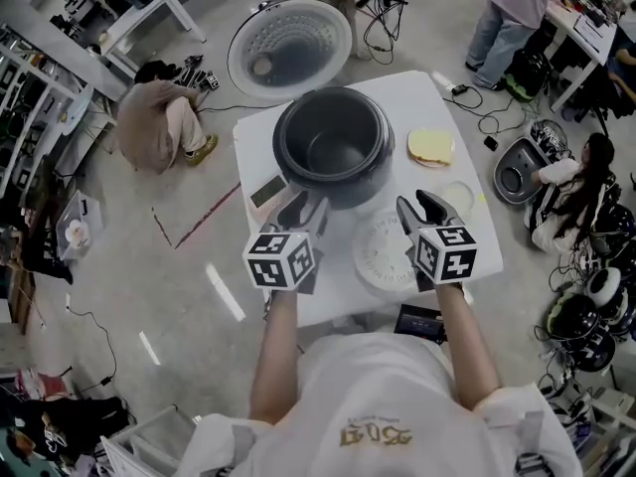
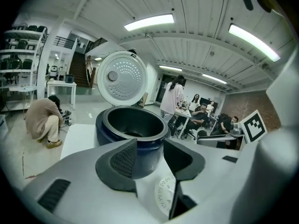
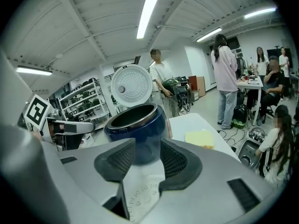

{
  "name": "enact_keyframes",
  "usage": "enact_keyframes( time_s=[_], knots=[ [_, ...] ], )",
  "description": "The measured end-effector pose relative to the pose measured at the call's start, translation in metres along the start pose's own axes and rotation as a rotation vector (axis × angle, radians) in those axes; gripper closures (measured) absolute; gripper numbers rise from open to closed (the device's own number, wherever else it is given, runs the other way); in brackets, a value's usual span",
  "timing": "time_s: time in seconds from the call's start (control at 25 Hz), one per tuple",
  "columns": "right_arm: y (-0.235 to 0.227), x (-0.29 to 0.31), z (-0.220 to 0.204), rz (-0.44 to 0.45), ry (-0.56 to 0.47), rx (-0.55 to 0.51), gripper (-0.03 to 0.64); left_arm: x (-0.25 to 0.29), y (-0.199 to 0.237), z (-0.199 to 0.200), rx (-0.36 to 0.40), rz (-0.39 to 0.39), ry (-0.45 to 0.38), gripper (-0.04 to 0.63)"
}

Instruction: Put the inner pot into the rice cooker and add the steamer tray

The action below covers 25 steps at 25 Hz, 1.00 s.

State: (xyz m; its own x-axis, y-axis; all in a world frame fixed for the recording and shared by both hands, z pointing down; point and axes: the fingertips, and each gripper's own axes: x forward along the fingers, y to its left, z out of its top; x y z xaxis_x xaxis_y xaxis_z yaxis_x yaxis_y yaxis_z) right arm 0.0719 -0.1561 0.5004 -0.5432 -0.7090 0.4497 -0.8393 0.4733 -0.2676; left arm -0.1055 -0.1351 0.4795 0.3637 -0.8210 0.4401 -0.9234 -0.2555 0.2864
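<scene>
The rice cooker (image 1: 333,147) stands at the middle of the white surface (image 1: 452,117), lid (image 1: 290,48) thrown back, and the dark pot (image 1: 336,157) sits inside it. The white steamer tray (image 1: 386,256) lies flat just in front. The left gripper (image 1: 306,210) and right gripper (image 1: 418,205) hover near it, fingers apart, nothing between them. A yellow cloth (image 1: 430,147) lies right of the cooker.

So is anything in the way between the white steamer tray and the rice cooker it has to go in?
Nothing visible is. The steamer tray lies flat on the table right in front of the rice cooker, whose lid is swung open at the back. The yellow pad sits off to the side.
</scene>
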Motion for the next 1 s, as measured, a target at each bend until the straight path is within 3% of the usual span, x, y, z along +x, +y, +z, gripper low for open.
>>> enact_keyframes(
  time_s=[0.44,1.0],
  knots=[
    [-0.030,-0.026,-0.063,-0.097,0.080,0.063,0.440,0.015,-0.013,-0.079,-0.015,-0.060,0.159,0.403],
    [-0.063,-0.028,-0.149,-0.177,0.244,0.126,0.434,0.041,-0.012,-0.152,-0.044,-0.096,0.331,0.400]
  ],
)
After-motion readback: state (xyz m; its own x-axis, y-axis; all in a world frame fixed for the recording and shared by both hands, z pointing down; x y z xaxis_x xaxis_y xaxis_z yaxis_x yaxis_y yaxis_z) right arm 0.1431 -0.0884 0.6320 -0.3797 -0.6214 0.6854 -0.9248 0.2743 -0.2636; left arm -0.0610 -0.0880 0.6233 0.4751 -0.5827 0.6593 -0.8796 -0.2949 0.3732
